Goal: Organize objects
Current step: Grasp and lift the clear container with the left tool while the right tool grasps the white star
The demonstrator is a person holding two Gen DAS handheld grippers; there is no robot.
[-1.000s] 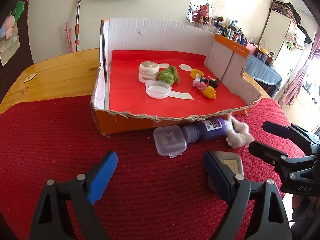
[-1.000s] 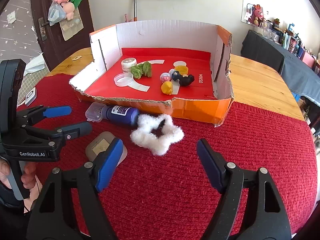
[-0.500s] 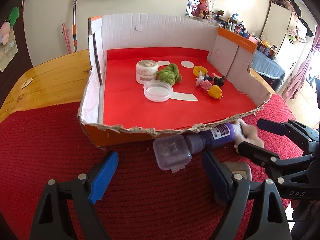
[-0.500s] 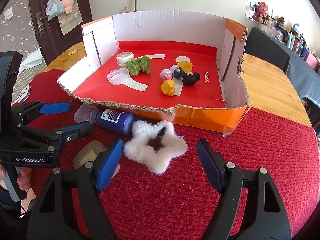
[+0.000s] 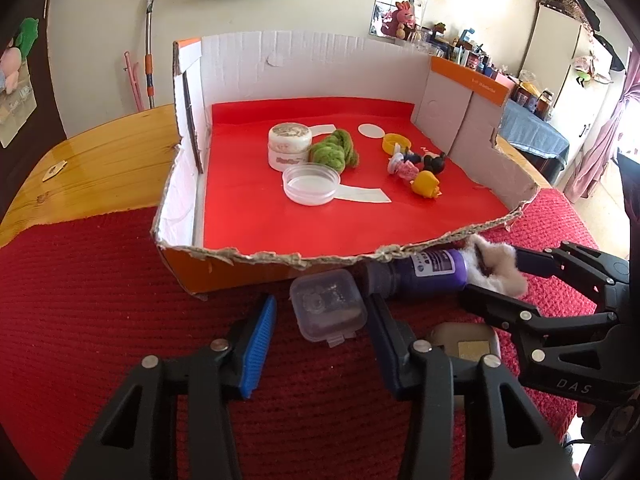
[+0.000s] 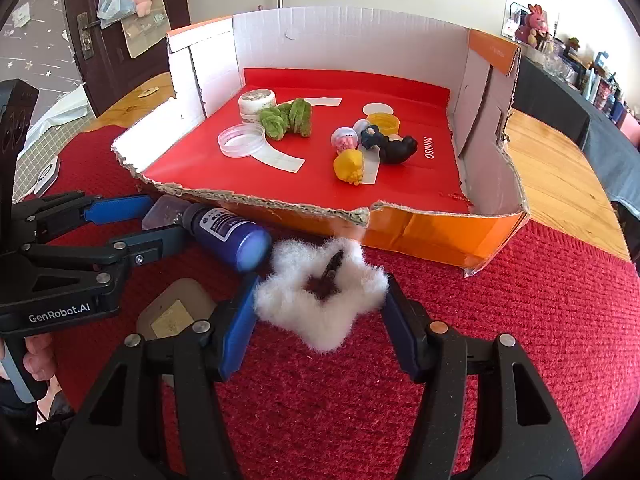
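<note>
A small clear plastic case (image 5: 328, 308) lies on the red cloth between the fingers of my left gripper (image 5: 323, 304). Its jaws are closing: the right finger meets the case, while a thin gap shows at the blue left pad (image 5: 260, 336). A white fluffy star (image 6: 324, 300) lies between the fingers of my right gripper (image 6: 320, 284). These jaws are closing too, and the pads only brush the fur tips. A purple bottle (image 5: 424, 272) lies on its side between the case and the star. The right wrist view shows the left gripper (image 6: 160, 220) around the case.
The torn cardboard box (image 5: 280, 256) with a red floor stands just behind, holding a cream jar (image 5: 290, 146), green fuzzy piece (image 5: 334, 152), clear lid (image 5: 312, 188) and small toys (image 5: 424, 182). A flat beige compact (image 6: 172, 312) lies near the bottle. Beyond the red cloth is a wooden table (image 5: 100, 152).
Both grippers moved forward toward the box and their jaws narrowed. The left now brackets the clear case and the right brackets the white star.
</note>
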